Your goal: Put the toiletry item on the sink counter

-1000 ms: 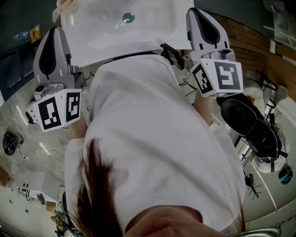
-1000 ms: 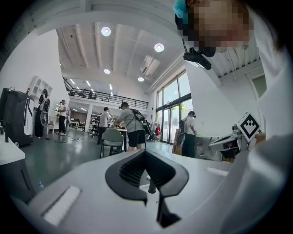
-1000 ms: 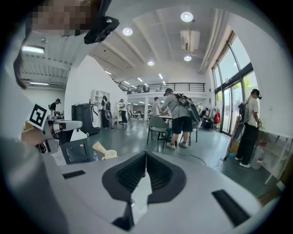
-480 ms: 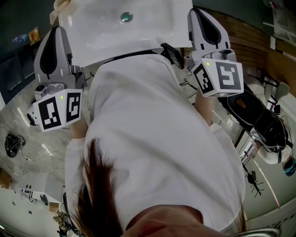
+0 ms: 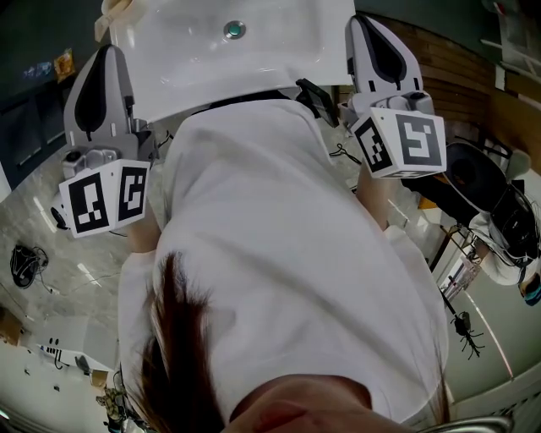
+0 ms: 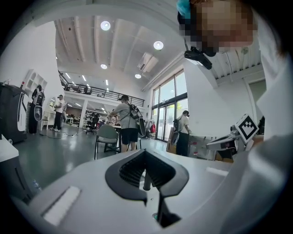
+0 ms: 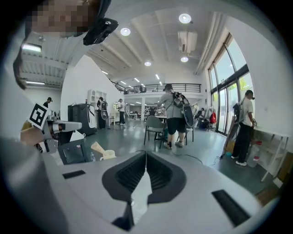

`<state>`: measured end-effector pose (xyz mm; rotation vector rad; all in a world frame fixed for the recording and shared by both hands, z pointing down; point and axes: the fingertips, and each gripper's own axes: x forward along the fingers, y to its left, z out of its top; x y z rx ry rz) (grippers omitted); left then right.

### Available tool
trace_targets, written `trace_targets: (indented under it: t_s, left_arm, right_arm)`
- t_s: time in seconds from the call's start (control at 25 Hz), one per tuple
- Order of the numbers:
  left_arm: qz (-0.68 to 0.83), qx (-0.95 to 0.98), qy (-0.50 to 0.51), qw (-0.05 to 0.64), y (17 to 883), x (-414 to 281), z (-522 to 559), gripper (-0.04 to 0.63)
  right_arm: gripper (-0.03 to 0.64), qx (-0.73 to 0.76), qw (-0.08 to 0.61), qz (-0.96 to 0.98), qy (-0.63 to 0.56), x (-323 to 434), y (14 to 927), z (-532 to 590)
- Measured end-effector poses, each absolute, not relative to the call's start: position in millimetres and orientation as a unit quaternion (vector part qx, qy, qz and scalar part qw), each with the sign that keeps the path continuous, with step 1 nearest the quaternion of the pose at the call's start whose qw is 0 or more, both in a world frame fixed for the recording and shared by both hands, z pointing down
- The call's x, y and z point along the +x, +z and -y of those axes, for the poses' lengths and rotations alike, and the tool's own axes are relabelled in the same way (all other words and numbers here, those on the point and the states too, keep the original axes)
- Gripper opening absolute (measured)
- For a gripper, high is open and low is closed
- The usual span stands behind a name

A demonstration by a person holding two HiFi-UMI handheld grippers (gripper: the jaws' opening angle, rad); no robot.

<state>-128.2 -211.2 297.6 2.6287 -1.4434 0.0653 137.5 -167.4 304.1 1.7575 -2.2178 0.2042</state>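
The white sink counter (image 5: 194, 72) stood just ahead, and a small cream item (image 5: 116, 12) lay at its far left corner.

In the head view the light is soft and even, rather grey. The white shirt (image 5: 279, 237) and the sink (image 5: 194, 59) come out pale with little shadow, and the hair (image 5: 173, 355) close to the lens is blurred. Straight lines bend hard toward the edges. Both gripper views are brighter: round ceiling lamps (image 6: 105, 25) and tall windows (image 7: 229, 91) light the hall, the floor (image 6: 59, 151) shines with their glare, and the corners fall off to black.
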Motion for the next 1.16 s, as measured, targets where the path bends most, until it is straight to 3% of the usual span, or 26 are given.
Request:
trace_targets:
  t_s: [1.16]
  left_arm:
    - [0.452, 0.888, 0.028, 0.076, 299.3, -114.8, 210.5, 0.009]
  right_arm:
    - [0.011, 0.617, 0.149, 0.769, 0.071, 141.4, 302.7, 162.3]
